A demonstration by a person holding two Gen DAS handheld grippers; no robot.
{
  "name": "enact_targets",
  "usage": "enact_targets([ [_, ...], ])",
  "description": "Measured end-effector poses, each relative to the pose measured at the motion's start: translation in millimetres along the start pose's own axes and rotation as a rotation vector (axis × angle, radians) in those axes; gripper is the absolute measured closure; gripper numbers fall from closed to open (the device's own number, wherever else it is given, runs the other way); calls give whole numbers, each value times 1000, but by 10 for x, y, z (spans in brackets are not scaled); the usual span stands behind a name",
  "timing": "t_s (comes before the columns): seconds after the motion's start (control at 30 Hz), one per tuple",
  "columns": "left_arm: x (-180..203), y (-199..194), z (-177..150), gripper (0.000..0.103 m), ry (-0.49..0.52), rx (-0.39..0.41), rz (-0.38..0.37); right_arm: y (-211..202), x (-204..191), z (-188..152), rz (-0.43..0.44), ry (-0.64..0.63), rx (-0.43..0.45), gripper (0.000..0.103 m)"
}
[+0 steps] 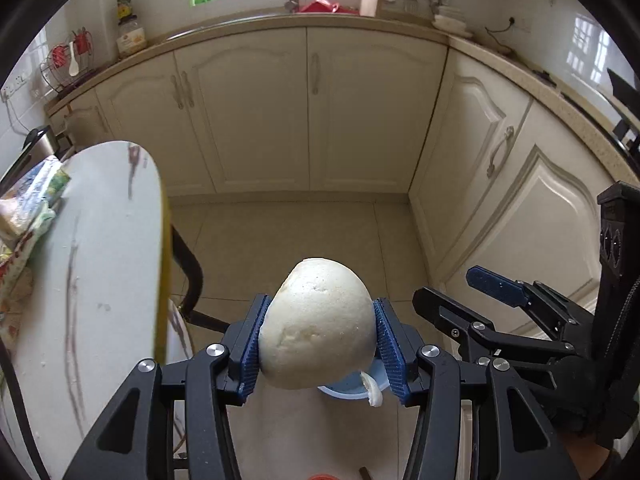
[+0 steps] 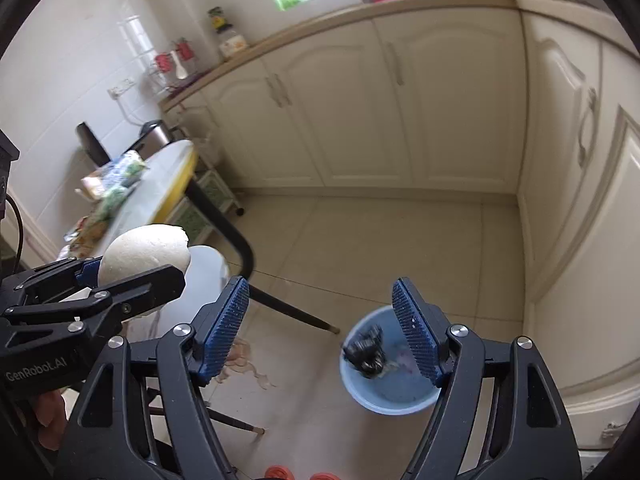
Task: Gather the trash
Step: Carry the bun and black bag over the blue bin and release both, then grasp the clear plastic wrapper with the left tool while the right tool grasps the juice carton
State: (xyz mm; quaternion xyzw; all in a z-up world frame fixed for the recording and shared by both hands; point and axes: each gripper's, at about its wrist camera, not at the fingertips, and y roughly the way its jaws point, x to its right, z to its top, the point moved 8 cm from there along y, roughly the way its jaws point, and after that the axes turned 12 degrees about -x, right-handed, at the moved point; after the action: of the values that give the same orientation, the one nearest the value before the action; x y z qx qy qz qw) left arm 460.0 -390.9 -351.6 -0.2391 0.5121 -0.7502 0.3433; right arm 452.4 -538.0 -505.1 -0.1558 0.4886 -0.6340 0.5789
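Observation:
My left gripper (image 1: 320, 320) is shut on a pale round steamed bun (image 1: 316, 320), held above the floor. A torn white flap hangs from the bun's underside. Below the bun peeks the rim of a light blue bucket (image 1: 344, 392). In the right wrist view the bucket (image 2: 400, 400) stands on the floor tiles. A blurred black crumpled piece (image 2: 366, 354) shows over its inside. My right gripper (image 2: 320, 320) is open above the bucket with nothing between its fingers. It also shows at the right (image 1: 468, 296). The left gripper (image 2: 132, 276) with the bun (image 2: 144, 252) is at the left.
A white table (image 1: 108, 240) with a yellow edge carries snack packets (image 1: 28, 208) at the left. Black chair legs (image 2: 240, 248) slant beside it, over a brownish floor stain (image 2: 244, 364). Cream cabinets (image 1: 312, 112) line the back and right.

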Motion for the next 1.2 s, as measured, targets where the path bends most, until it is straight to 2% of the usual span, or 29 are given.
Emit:
enact_targets([
  [0.17,96,494,137,55,34,-80,-11,42,431,-96,-72,77,-11,31],
  [0.27,93,709,242,50,49,-101,9,34,609,-160,-95,116,-18,31],
  [0.33,77,766,268,35,54,-103,26,7,679,-186,-96,131,-17,31],
  [0.4,37,760,302,27,56,-88,42,-15,684,-202,-95,133,-15,31],
  [0.5,24,658,317,25,43,-67,53,-87,671,-202,-85,127,-4,31],
  [0.6,-51,439,297,25,35,-30,59,-242,555,-213,-75,109,24,31],
  [0.7,-152,75,160,25,17,33,80,-431,356,-208,-61,78,56,30],
  [0.77,-237,-218,62,21,3,84,84,-575,177,-204,-49,48,78,30],
  [0.93,-562,-985,-293,9,-49,233,146,-952,-422,-191,-15,-48,141,30],
  [1.0,-721,-1246,-457,6,-77,281,170,-1063,-698,-219,0,-88,154,22],
  [1.07,-840,-1450,-642,3,-104,313,194,-1160,-969,-261,14,-131,173,18],
  [1.2,-1222,-1733,-1046,1,-171,352,228,-1208,-1528,-315,40,-209,171,18],
])
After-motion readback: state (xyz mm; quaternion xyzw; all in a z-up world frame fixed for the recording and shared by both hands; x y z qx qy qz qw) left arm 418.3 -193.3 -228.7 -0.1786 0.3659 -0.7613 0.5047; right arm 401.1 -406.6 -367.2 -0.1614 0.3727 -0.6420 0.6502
